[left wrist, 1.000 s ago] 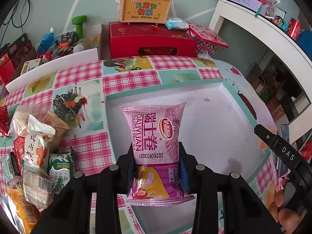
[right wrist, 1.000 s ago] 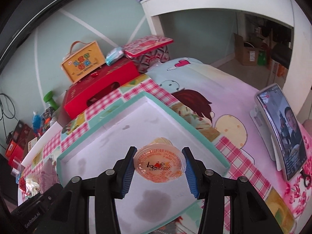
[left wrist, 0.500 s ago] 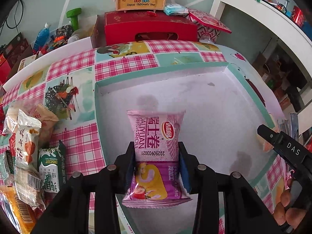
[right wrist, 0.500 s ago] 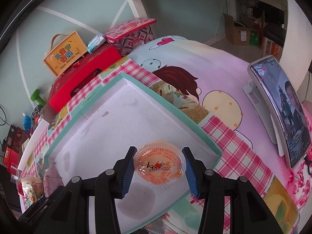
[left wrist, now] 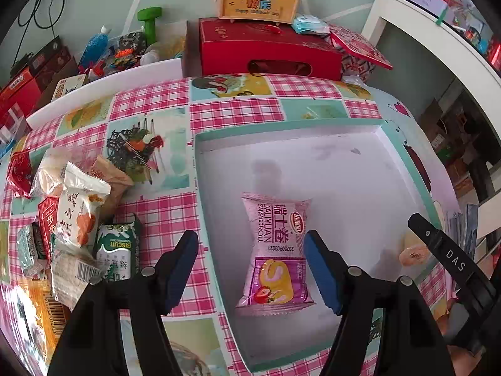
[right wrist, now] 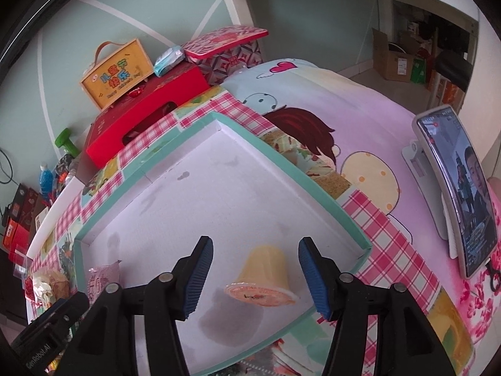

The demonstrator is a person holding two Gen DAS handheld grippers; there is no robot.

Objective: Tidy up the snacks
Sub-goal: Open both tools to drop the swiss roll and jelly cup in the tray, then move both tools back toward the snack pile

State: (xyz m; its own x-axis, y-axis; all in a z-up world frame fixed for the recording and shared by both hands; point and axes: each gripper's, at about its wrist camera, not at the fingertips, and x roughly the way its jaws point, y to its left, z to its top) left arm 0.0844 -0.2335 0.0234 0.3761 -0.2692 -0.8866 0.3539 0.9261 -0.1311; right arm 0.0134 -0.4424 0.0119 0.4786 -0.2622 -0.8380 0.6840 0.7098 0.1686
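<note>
Glossy pink crinkled wrapper (left wrist: 277, 252), domed jelly cup (right wrist: 264, 277), both grippers' ribbed fingers (left wrist: 184, 266) opening, clear.

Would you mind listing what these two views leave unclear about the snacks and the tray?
- Snack pile, left wrist view: lower packets overlap and run off the edge.
- Jelly cup, right wrist view: lid print too small to read.
- Tray, both views: near rim hidden behind the fingers.

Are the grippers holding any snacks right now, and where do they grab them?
Nothing is held. The left gripper is opening, and the pink Swiss roll packet lies free in the tray. The right gripper is opening around the jelly cup, clear of it.
</note>
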